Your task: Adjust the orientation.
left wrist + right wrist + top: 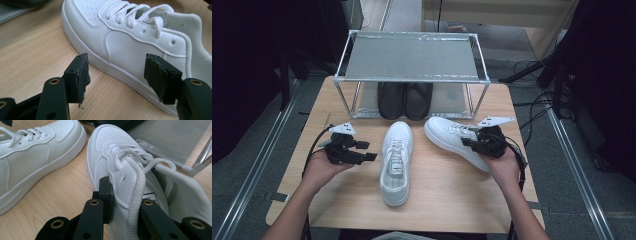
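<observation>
A small label with dark print sits on the insole of the right shoe (117,165), seen in the right gripper view, but the writing is too small to read; neither shoe shows a brand mark.

The right tongs (484,141) are clamped on that shoe's side wall near the collar, one jaw outside the leather and the other inside the opening, with a lace running across them. In the high view the right hand (504,162) reaches in from below, and the shoe lies angled, toe toward the rack (412,55) at the desk's far edge.

The left tongs (120,75) stand apart with nothing between them (the pads frayed), pointing at the side of the left shoe (130,42) without touching it. That shoe stands on the desk (447,195) at the middle, toe toward the rack. The left hand (319,167) holds its tongs roughly level. Black shoes (404,100) sit on the rack's lower shelf.
</observation>
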Tool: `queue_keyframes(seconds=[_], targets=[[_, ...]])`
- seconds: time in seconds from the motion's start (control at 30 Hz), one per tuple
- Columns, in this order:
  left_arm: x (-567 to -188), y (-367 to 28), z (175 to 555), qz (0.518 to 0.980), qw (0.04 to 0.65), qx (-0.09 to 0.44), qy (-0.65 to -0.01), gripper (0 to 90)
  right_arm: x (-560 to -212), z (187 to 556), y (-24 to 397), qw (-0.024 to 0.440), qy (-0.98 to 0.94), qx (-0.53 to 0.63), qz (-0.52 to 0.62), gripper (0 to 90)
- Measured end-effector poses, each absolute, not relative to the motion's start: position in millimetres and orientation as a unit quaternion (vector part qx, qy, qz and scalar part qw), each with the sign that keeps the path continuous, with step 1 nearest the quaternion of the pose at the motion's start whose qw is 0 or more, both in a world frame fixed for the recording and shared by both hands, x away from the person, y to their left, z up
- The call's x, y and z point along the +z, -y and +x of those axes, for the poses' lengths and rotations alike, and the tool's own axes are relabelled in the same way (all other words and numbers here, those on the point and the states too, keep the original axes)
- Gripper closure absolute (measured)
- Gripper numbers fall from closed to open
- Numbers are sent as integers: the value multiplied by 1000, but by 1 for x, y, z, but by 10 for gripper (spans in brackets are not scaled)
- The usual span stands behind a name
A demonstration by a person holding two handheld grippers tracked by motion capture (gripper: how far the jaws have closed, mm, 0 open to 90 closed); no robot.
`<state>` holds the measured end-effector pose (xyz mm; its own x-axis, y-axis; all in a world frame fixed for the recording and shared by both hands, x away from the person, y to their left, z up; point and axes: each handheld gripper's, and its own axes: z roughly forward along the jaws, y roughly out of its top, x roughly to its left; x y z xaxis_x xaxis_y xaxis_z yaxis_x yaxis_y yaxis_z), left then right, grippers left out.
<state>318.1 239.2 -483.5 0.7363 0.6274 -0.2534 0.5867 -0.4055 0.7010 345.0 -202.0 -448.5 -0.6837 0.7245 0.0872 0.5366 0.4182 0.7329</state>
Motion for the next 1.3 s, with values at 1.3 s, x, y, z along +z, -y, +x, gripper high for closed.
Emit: queue_keyframes(seconds=[1.3], targets=[[-484, -226, 328, 844, 407, 21, -349, 370, -456, 317, 183, 87, -816, 409, 400, 720]])
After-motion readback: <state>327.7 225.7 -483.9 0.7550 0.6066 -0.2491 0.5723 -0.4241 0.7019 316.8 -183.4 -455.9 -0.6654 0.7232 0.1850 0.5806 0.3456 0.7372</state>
